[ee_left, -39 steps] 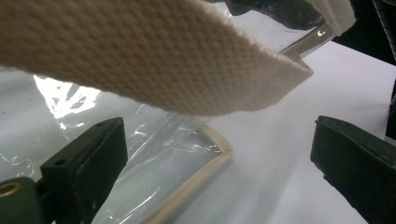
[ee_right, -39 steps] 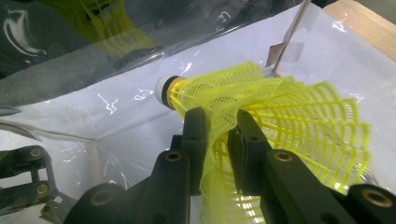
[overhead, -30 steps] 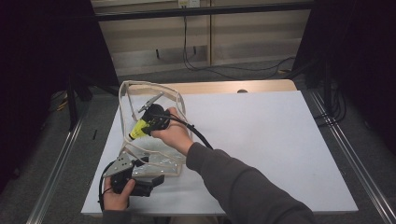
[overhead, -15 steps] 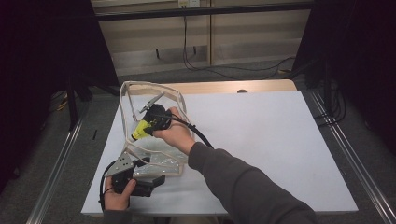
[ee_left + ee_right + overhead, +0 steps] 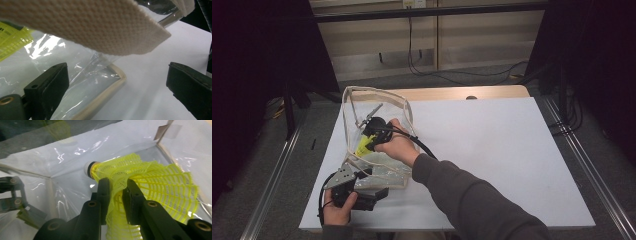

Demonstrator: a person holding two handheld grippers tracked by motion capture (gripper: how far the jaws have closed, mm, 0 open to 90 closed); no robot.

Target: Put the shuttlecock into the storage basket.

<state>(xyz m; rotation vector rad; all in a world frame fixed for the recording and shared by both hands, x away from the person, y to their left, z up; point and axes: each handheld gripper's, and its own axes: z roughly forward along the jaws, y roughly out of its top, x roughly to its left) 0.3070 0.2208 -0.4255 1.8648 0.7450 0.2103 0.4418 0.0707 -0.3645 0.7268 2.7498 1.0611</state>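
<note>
A person sits at a counter (image 5: 512, 150) covered with white paper. On it lies a clear plastic bag (image 5: 382, 167) with a cream cloth edge and a cream strap (image 5: 100, 27).

The right tongs (image 5: 116, 187) are pressed together on a yellow shuttlecock (image 5: 150, 182). They pinch its net skirt, and the skirt is squashed between them. The white tip of the shuttlecock points away from the tongs. The high view shows the right tongs (image 5: 371, 131) reaching in through the open top of the bag, with the shuttlecock (image 5: 363, 146) showing yellow through the plastic. So the shuttlecock is inside the bag, and it looks held a little above the bottom.

The left tongs (image 5: 117, 82) are spread wide. Nothing is pinched between them. A corner of the bag lies just in front of them, with one side resting on or near the plastic; I cannot tell if it touches. In the high view the left tongs (image 5: 362, 192) sit at the near end of the bag, close to the front edge of the counter.

The step in hand looks like putting the shuttlecock into the bag. It seems nearly done. Next, the right tongs would need to go a bit lower, open up and let the shuttlecock drop. Then they would need to pull back out gently, so they do not catch on the strap or drag the bag. The left tongs could pinch the bag's corner to keep it from sliding.
</note>
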